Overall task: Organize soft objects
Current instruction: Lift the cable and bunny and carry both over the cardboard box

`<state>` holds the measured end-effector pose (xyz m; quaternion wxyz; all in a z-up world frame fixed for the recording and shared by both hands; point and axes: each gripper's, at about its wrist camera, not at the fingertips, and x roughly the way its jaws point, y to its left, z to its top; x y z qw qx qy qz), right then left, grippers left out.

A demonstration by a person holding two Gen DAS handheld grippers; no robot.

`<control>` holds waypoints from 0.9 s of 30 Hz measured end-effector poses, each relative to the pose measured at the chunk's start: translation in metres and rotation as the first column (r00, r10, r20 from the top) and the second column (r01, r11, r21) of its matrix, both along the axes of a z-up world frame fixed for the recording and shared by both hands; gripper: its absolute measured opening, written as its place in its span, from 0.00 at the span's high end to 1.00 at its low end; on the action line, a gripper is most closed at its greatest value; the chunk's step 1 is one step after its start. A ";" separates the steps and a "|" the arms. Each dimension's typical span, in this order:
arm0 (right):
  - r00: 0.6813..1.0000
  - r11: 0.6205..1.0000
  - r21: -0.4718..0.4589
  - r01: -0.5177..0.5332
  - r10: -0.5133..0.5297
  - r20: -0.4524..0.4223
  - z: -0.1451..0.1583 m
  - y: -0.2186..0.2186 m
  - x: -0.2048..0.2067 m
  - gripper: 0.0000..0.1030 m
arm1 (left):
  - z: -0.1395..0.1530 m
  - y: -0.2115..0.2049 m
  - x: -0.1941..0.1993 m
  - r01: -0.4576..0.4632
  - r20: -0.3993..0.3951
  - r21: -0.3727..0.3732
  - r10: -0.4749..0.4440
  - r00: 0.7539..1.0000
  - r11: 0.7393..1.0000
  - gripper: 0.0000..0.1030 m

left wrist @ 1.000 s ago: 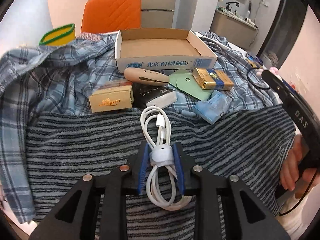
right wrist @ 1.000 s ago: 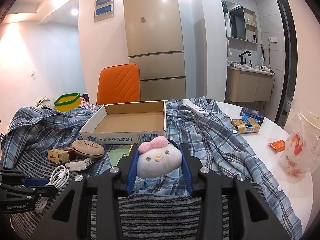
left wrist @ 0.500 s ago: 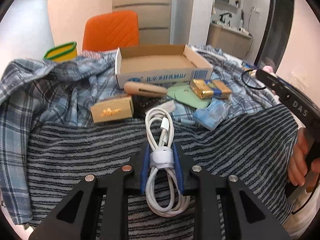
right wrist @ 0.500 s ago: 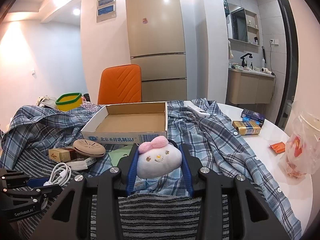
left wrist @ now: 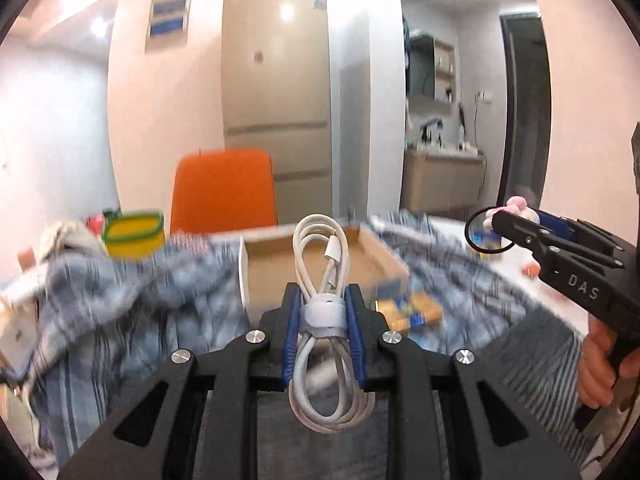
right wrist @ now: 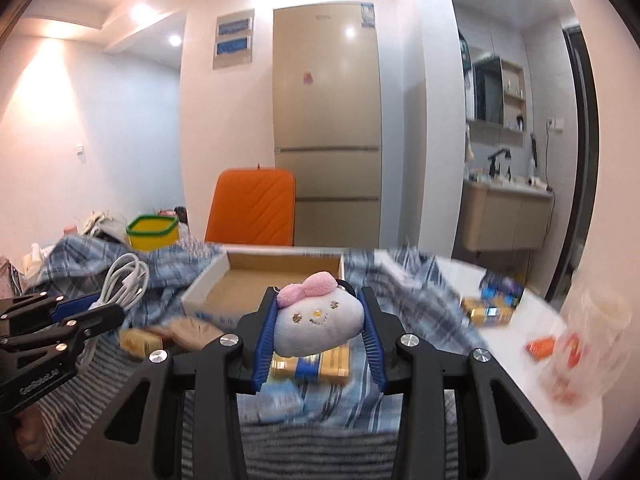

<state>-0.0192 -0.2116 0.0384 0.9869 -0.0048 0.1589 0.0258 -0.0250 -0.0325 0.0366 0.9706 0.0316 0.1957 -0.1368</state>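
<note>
We carry both loads toward the cardboard box (right wrist: 280,280), straight ahead of and below the fingers; our left gripper (left wrist: 323,320) clamps the coiled cable (left wrist: 320,264), long axis upright; our right gripper (right wrist: 318,326) pinches the plush toy (right wrist: 316,322), about as near.

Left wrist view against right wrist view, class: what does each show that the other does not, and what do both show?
Only the left wrist view: the hand holding the right tongs, and the lower loop of the white cable hanging below the left tongs.

Only the right wrist view: the plush toy's stitched face, a clear plastic bag, and an orange packet on the white table.

Both: the empty cardboard box, orange chair, yellow tub, fridge, plaid shirt, both loaded tongs.
</note>
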 end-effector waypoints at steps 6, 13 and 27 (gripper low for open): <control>0.995 1.000 -0.023 0.003 -0.001 0.104 0.049 0.012 0.022 0.61 | 0.042 -0.005 0.023 0.011 0.180 -0.015 -0.008 0.984 1.000 0.79; 0.964 0.997 0.025 0.078 -0.082 0.251 0.085 0.023 0.070 0.61 | 0.068 -0.009 0.069 -0.022 0.326 -0.079 0.046 0.944 0.997 0.79; 0.982 0.999 0.033 0.030 -0.035 0.185 0.019 0.033 0.154 0.61 | -0.001 -0.002 0.134 -0.080 0.293 -0.059 0.094 0.951 0.995 0.79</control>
